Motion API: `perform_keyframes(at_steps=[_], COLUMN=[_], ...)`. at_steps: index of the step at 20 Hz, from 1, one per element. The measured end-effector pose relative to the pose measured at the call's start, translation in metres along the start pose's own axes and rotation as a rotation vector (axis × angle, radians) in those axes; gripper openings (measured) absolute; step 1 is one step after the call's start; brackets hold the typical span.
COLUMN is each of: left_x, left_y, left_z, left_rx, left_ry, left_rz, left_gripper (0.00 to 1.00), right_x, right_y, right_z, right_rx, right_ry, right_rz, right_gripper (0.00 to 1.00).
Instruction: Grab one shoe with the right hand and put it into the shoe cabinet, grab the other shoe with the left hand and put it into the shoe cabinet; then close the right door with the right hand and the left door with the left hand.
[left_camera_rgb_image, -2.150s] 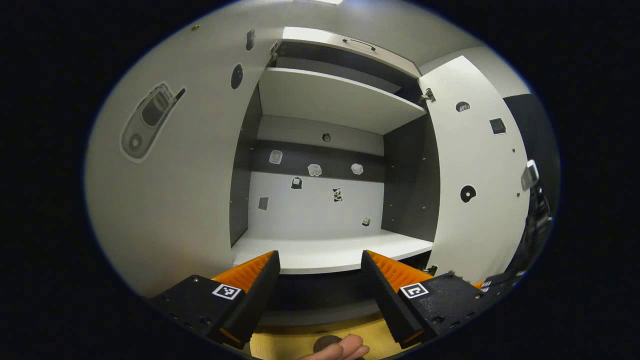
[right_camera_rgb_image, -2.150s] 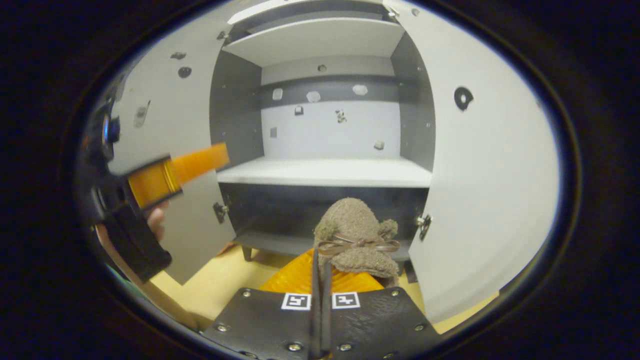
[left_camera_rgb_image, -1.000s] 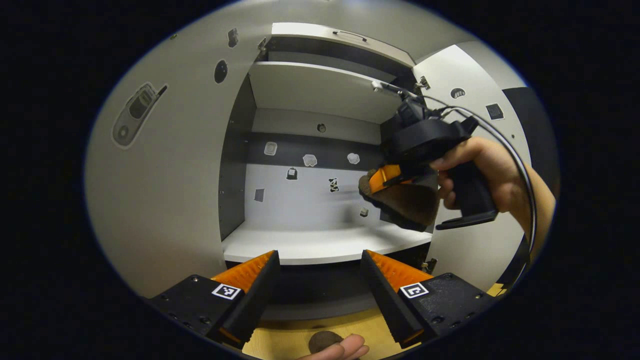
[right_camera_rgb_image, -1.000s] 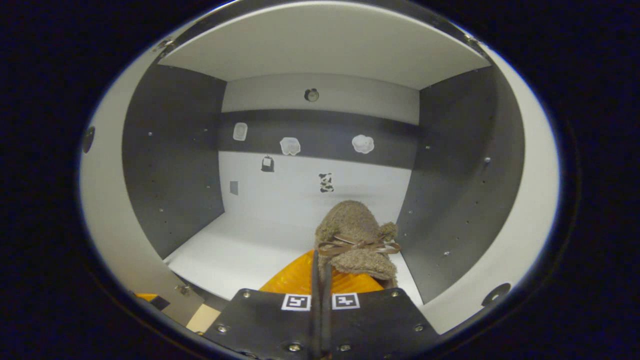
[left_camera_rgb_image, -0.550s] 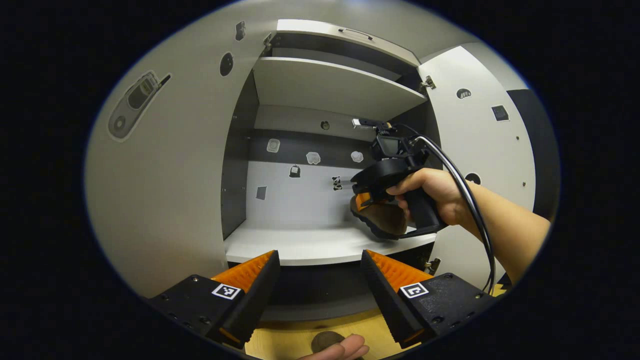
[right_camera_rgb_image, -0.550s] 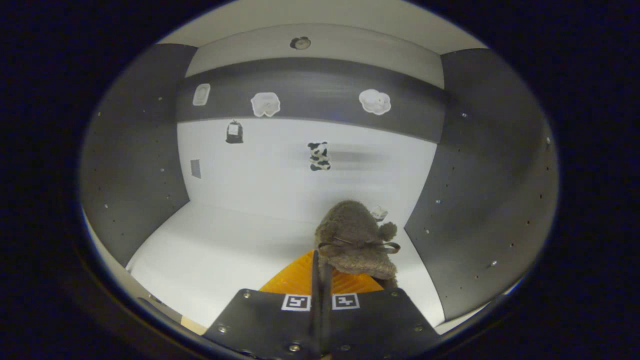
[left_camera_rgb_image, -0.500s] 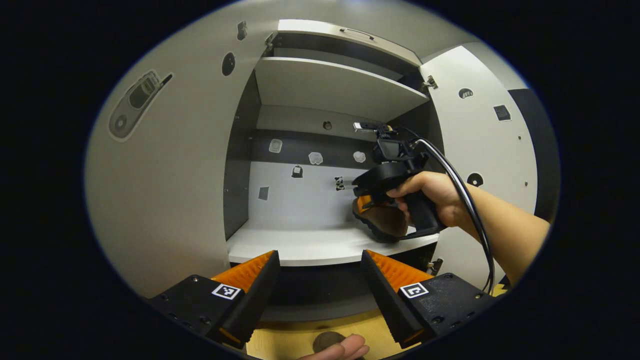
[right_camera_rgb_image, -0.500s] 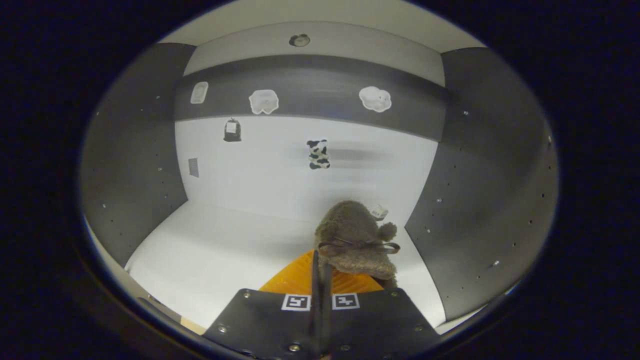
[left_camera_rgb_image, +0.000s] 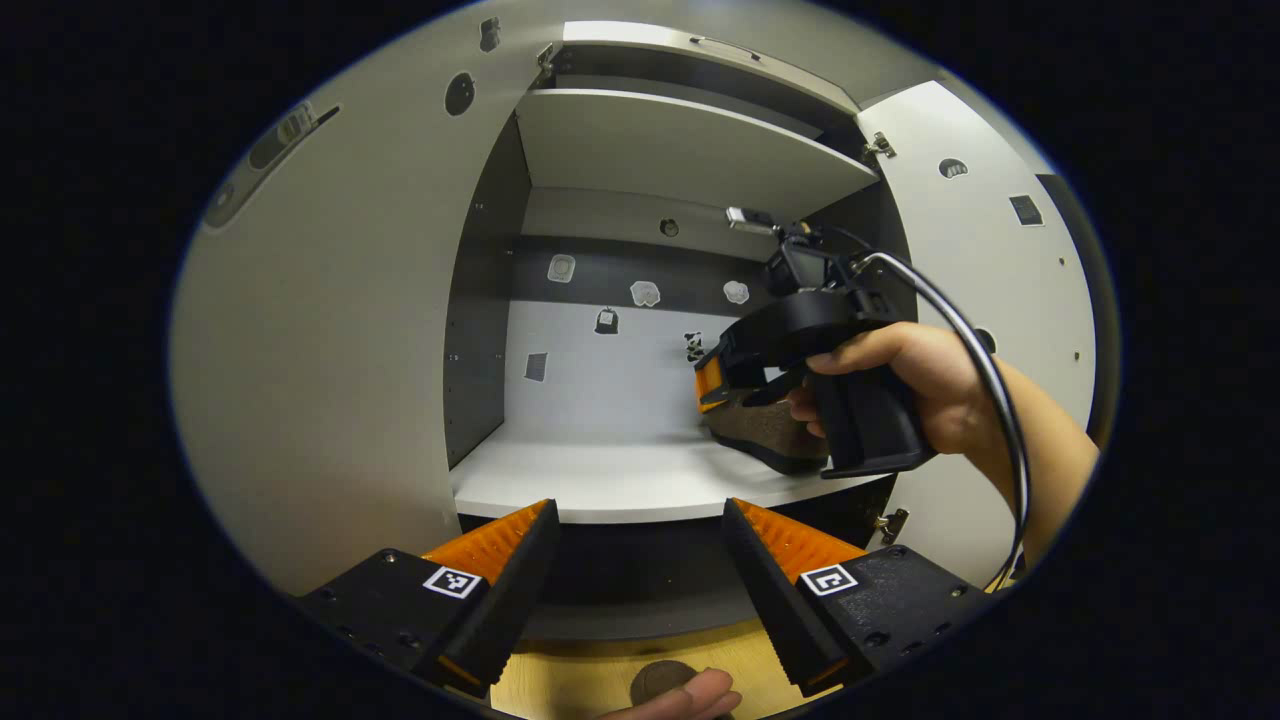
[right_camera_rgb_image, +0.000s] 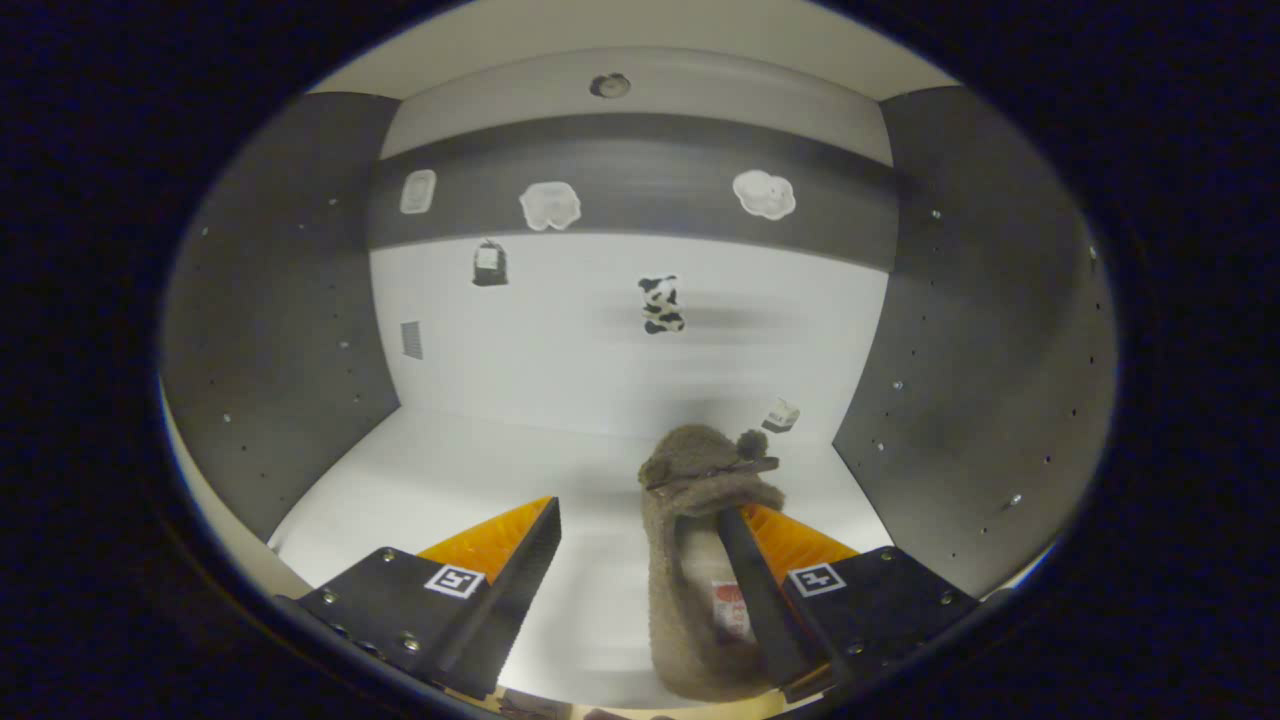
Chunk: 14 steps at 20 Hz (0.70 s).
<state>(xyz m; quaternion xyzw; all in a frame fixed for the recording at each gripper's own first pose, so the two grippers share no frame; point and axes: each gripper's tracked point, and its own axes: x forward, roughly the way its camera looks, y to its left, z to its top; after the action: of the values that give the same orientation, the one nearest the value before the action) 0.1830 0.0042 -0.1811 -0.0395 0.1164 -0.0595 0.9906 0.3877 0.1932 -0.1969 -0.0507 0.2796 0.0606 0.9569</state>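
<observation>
1. While the right claw reaches deep into the shoe cabinet, its fingers stand spread apart, released from the shoe, which sits toe-inward on the white shelf by the right-hand wall; one finger looks to be inside the shoe's opening, though not pinching it.
2. From the left gripper view, the same shoe rests on the shelf under the right claw, held by a hand. That placement makes sense to me (tucked right, it leaves room beside it for the mate).
3. Waiting low before the cabinet, the left claw is spread wide and holds nothing.
4. Both doors hang open: the left door and the right door.
5. Something brown lies on the floor beneath the left claw, probably the other shoe, though too little shows to be sure.
</observation>
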Motion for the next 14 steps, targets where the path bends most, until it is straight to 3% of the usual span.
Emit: perform_keyframes(at_steps=[4,9,11,14], left_x=[0.006,0.007,0.007,0.001], left_y=[-0.003,-0.012,-0.014,-0.005], left_z=[-0.007,-0.015,-0.018,-0.027], left_rx=[-0.011,-0.018,-0.024,-0.029], left_ry=[0.021,0.045,0.053,0.083], left_rz=[-0.002,-0.016,-0.007,0.087], left_gripper=[1.0,1.0,1.0,1.0], right_x=[-0.061,-0.157,-0.199,-0.237], right_y=[-0.003,0.011,0.023,0.015], right_z=[0.021,0.038,0.039,0.012], right_rx=[-0.001,0.126,0.172,0.219], right_ry=[-0.128,-0.306,-0.387,-0.45], right_rz=[-0.036,0.079,0.192,0.245], right_gripper=[0.98,0.98,0.99,0.98])
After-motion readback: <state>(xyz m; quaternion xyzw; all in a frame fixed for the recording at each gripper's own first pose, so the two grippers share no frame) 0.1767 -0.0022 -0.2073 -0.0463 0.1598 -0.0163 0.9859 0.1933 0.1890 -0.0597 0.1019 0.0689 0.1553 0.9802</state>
